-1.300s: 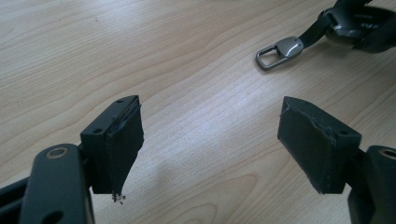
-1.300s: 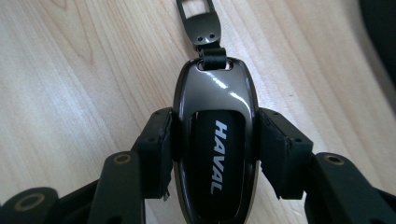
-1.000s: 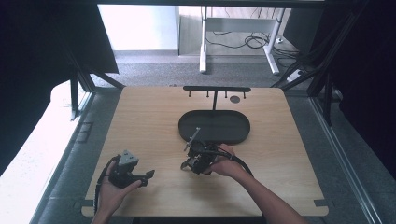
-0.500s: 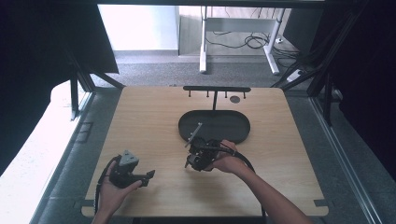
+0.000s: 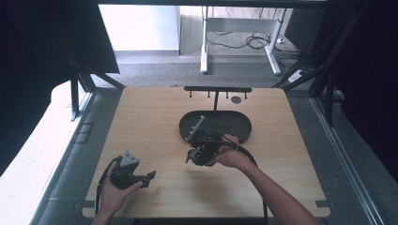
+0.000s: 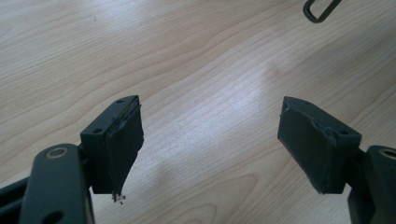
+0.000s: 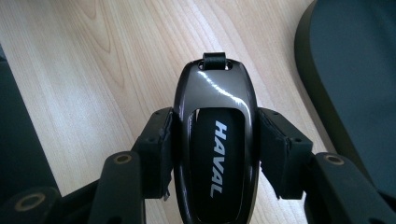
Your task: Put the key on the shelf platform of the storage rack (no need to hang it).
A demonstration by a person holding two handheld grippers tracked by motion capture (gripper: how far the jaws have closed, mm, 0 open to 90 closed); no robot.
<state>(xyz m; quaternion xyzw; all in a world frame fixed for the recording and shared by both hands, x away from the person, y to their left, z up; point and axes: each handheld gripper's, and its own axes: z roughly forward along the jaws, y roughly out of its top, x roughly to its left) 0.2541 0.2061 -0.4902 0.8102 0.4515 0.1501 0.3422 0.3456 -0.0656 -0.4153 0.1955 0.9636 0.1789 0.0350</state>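
The right gripper (image 7: 215,154) was clamped on a glossy dark car key (image 7: 215,140), its two pads pressing the key's long sides, with the white lettering HAVAL facing up and the small loop end pointing away from the hand. In the high view the right gripper (image 5: 199,150) and key hung above the table (image 5: 291,154) near its middle, just in front of the near rim of the black oval tray (image 5: 234,125). That tray lay toward the far edge, below a black rack with small hooks (image 5: 217,89). The left gripper (image 6: 210,144) stood wide open with nothing between its pads, only bare wood beneath. In the high view it (image 5: 141,177) rested low near the table's near left corner, well apart from the key.
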